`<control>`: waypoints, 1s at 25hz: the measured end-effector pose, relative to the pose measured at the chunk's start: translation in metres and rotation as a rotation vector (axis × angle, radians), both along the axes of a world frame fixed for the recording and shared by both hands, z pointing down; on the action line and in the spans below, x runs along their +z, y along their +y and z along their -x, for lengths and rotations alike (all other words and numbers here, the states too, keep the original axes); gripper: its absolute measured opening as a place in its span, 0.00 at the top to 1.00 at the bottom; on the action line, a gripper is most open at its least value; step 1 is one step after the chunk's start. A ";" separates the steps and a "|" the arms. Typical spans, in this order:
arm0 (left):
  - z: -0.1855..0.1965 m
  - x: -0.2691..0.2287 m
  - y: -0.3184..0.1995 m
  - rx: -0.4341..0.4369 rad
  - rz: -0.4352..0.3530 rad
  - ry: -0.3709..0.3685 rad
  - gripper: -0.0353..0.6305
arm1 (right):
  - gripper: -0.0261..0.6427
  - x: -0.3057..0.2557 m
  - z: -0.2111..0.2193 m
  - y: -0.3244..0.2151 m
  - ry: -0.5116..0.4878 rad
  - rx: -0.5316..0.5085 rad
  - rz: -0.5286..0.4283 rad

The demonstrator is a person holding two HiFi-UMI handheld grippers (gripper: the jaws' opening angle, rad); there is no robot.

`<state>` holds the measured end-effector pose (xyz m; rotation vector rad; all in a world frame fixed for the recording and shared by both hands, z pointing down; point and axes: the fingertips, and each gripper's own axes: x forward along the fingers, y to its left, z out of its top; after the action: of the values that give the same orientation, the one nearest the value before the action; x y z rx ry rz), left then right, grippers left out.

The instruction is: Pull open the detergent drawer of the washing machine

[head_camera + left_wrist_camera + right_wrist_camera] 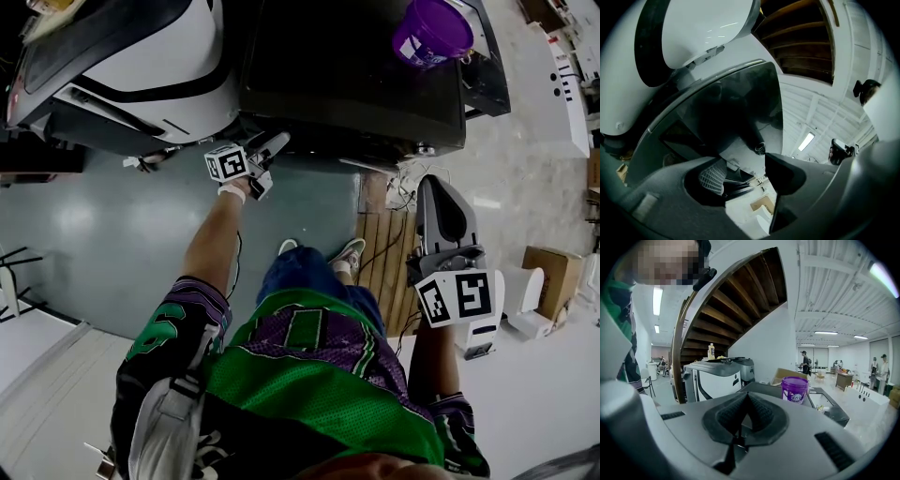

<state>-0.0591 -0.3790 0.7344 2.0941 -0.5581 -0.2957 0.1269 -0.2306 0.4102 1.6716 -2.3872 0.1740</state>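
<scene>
The dark washing machine (352, 84) stands ahead of me, with a purple bucket (431, 33) on its top. My left gripper (274, 145) reaches level to the machine's upper front edge at its left corner. In the left gripper view the left gripper (743, 176) stands open, nothing between its fingers (712, 177), and a glossy dark panel (726, 108) fills the space just ahead. I cannot make out the detergent drawer itself. My right gripper (439, 192) hangs off to the right, away from the machine; the right gripper (743, 411) is shut on nothing and faces the bucket (794, 389).
A white-and-black machine (141, 75) stands close on the left of the dark one. A wooden pallet (384, 253) with cables lies under its right front. A cardboard box (553, 277) and a white appliance (562, 84) are at the right. People stand far off.
</scene>
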 end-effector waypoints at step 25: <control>0.004 0.000 0.014 -0.026 -0.003 0.022 0.59 | 0.96 0.013 0.004 0.014 -0.013 -0.007 0.038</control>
<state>-0.0627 -0.3649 0.7344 2.0852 -0.5722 -0.3341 0.1230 -0.2168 0.4227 1.6499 -2.3836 0.2285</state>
